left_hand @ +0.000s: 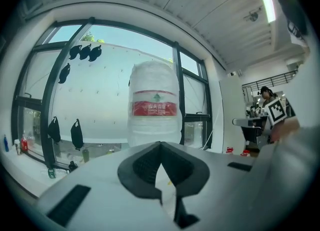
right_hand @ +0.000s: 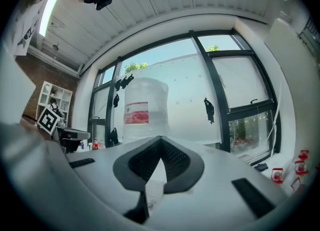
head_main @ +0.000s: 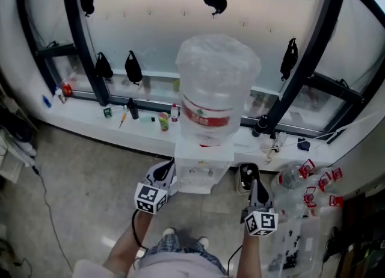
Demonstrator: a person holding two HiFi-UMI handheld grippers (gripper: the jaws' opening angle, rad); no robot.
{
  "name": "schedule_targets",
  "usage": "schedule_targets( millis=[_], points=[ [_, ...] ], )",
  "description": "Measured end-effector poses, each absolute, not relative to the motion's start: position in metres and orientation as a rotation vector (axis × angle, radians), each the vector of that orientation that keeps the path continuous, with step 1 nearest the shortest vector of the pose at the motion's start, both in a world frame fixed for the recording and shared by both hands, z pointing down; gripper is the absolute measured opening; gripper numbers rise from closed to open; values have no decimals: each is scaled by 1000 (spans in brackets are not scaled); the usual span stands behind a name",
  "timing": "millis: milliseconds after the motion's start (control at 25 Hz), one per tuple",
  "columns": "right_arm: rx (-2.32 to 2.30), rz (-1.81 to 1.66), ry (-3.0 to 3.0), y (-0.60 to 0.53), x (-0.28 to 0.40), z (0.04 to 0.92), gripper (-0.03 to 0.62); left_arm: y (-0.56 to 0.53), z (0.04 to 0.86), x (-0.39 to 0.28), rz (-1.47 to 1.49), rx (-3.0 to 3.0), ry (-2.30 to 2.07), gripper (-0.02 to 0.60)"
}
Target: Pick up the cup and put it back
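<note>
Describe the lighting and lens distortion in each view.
Head view: the bright window washes out the water bottle; the window frame bows. Left gripper view: strong fisheye, dark corners, glaring ceiling lamp. Right gripper view: same fisheye, same dark corners.

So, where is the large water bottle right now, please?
The water bottle stands centre in the head view, atop the white dispenser by the window ledge.

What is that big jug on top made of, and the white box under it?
The big jug looks like clear plastic: light shows through it, and its skin is cloudy and slightly shiny, with a red label around it. The white box under it looks like smooth, dull white plastic, though painted metal can't be ruled out.
</note>
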State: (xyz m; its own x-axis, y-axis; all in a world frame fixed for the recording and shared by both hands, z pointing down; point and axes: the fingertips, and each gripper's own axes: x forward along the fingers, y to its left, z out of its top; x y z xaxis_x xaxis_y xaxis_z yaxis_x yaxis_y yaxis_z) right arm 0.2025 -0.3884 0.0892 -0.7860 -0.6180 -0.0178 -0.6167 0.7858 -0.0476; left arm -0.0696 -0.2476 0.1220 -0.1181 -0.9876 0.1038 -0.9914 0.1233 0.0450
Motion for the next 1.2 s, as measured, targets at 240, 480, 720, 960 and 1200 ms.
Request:
schedule_targets(
  millis=[240,480,720,960,1200],
  points=[
    [-1005,-62,2933,-398,202,83,17,-254,115,-69,39,1994,-2302,25],
    [-1052,-79,2924,-407,206,87,17,-260,111,-74,24,1981,-2322,25],
    [-1058,-90,2932,-410,207,90,15,-264,115,-78,14,1944,-2331,25],
    [-1048,-99,2939,-412,208,91,17,-267,116,-81,5,1924,-2338,25],
    [-1038,-109,2950,-410,207,95,15,-266,118,-81,7,1920,-2335,25]
  ],
)
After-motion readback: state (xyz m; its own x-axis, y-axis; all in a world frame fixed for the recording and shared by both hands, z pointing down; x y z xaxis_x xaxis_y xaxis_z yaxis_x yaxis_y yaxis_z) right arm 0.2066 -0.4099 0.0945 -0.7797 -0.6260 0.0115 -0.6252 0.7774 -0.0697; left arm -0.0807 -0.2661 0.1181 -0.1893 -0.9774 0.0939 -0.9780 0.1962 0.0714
